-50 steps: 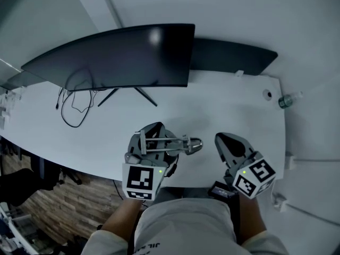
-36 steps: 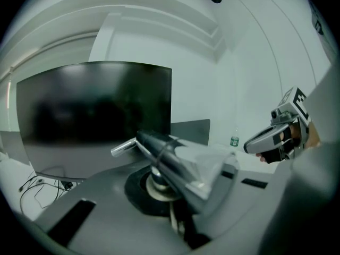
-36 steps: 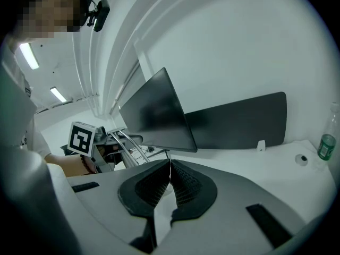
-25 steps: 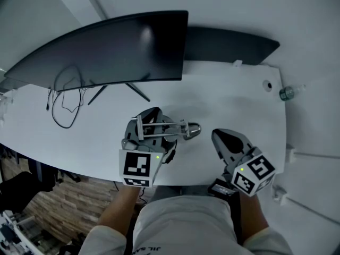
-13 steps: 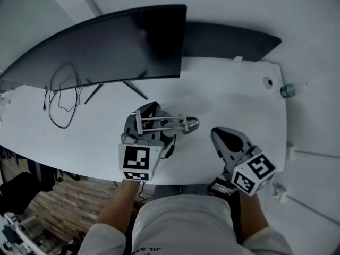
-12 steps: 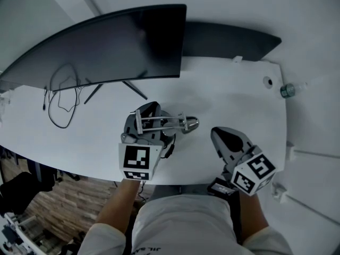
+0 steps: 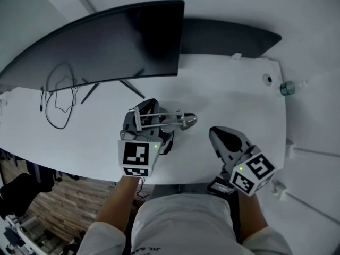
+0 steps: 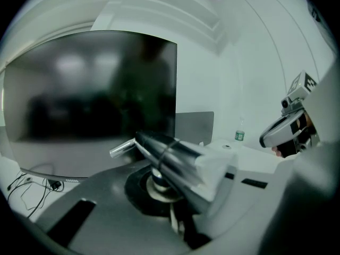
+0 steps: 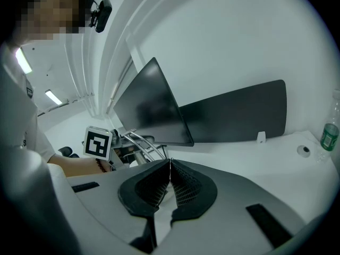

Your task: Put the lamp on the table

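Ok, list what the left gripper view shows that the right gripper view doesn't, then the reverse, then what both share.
Left gripper view only: cables on the table, and the right gripper seen from outside. Right gripper view only: the marker cube on the left gripper, the person's forearm, ceiling lights, and the right gripper's own jaws, shut on nothing. Both: the monitor, the dark panel beside it, the bottle, and the lamp gripped by the left gripper.
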The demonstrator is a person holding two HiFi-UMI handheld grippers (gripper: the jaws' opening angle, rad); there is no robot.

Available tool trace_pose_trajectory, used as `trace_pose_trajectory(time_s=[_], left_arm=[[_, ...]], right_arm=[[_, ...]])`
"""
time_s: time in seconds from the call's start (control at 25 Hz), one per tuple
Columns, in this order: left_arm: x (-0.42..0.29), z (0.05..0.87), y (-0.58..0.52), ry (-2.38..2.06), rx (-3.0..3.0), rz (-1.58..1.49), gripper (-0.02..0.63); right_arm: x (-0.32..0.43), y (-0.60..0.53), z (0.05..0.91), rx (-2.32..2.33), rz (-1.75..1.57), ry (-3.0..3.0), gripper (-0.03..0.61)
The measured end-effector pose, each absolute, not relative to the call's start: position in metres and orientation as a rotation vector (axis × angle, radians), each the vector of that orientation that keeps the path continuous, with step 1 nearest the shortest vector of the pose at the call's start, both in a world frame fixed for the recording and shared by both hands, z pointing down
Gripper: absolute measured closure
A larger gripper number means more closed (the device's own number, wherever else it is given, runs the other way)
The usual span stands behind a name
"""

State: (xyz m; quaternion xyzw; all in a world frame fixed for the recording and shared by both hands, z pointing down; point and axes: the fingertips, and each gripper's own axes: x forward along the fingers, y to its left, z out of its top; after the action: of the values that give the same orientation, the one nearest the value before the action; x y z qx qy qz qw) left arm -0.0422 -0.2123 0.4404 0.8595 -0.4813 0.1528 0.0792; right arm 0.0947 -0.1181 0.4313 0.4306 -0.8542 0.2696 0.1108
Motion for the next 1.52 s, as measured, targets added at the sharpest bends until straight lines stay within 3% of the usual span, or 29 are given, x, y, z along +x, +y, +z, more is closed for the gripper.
trace_pose_trajectory(time_s=[1.52], left_arm=[[-0.028,0.464,-0.219,-1.413,2.593,0.502,0.611]], right_arm=[[0.101,-0.113,0.436,1.283,0.819,-2.494,0.546]])
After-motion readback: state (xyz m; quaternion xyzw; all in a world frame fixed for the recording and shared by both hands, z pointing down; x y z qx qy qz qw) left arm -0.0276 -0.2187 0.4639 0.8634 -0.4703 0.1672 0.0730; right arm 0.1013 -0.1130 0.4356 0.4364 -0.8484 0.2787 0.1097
